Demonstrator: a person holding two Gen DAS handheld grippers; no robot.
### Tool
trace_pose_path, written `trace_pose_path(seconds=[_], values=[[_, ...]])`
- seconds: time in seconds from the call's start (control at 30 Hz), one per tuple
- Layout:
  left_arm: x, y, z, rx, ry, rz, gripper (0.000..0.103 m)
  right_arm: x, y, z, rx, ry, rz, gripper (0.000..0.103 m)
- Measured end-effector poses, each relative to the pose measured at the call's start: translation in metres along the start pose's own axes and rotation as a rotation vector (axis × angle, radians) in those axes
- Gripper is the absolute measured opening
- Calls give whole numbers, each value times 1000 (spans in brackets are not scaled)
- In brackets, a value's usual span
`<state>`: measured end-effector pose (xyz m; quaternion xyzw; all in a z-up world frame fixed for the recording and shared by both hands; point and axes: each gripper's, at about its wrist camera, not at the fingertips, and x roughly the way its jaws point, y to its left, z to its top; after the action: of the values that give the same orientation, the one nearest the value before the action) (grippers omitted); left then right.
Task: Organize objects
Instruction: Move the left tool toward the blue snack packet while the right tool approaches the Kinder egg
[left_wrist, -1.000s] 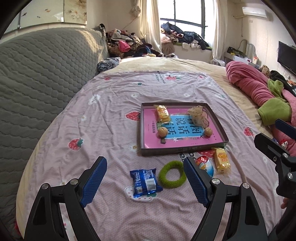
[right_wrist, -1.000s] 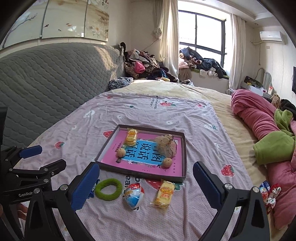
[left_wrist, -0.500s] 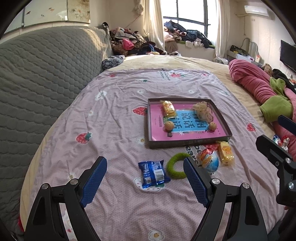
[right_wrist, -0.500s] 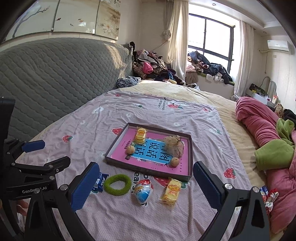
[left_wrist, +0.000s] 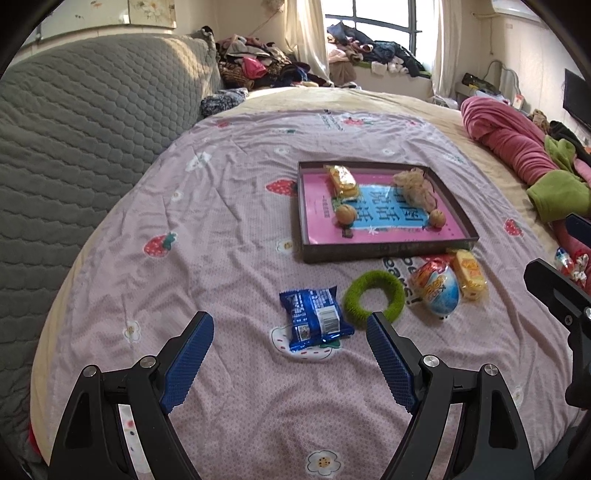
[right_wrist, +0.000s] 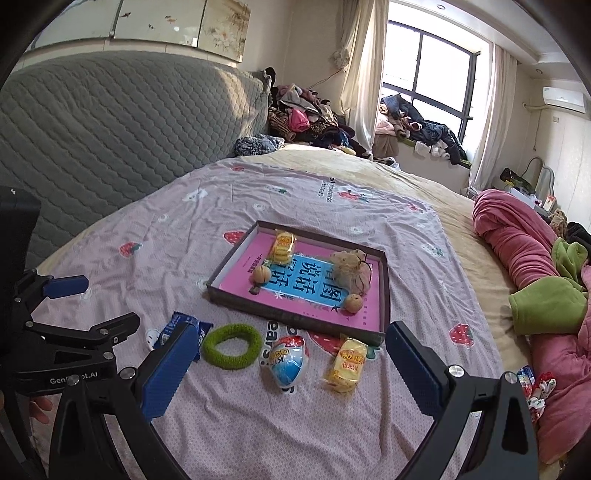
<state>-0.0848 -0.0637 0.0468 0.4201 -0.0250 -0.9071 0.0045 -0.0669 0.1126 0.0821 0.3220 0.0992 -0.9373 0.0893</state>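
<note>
Left wrist view: the left gripper (left_wrist: 288, 354) hangs wide open and empty over the blue snack packet (left_wrist: 314, 318) on the bed (left_wrist: 221, 229); it looks light, crinkly and slippery, so I'd pinch across the short sides.

Right wrist view: the right gripper (right_wrist: 291, 362) is wide open, empty too, the foil egg (right_wrist: 287, 360) between its fingers (right_wrist: 168, 373), looking rigid but rolly, so grab its middle.

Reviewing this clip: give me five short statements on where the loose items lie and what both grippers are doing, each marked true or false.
1. The blue snack packet lies on the bedspread outside the tray. True.
2. The green ring sits inside the tray. False: it lies on the bedspread in front of the tray, between the blue packet and the egg-shaped toy.
3. The left gripper is open and holds nothing. True.
4. The right gripper is clamped on a yellow snack pack. False: its jaws stand open, and the pack lies untouched on the bedspread.
5. One yellow snack pack lies inside the tray. True.
</note>
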Motion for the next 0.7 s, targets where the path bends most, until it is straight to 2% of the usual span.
trace_pose_path(seconds=[0.7], values=[[68, -9, -14, 29, 84, -24, 85, 74, 7, -37, -49, 132, -31, 102]])
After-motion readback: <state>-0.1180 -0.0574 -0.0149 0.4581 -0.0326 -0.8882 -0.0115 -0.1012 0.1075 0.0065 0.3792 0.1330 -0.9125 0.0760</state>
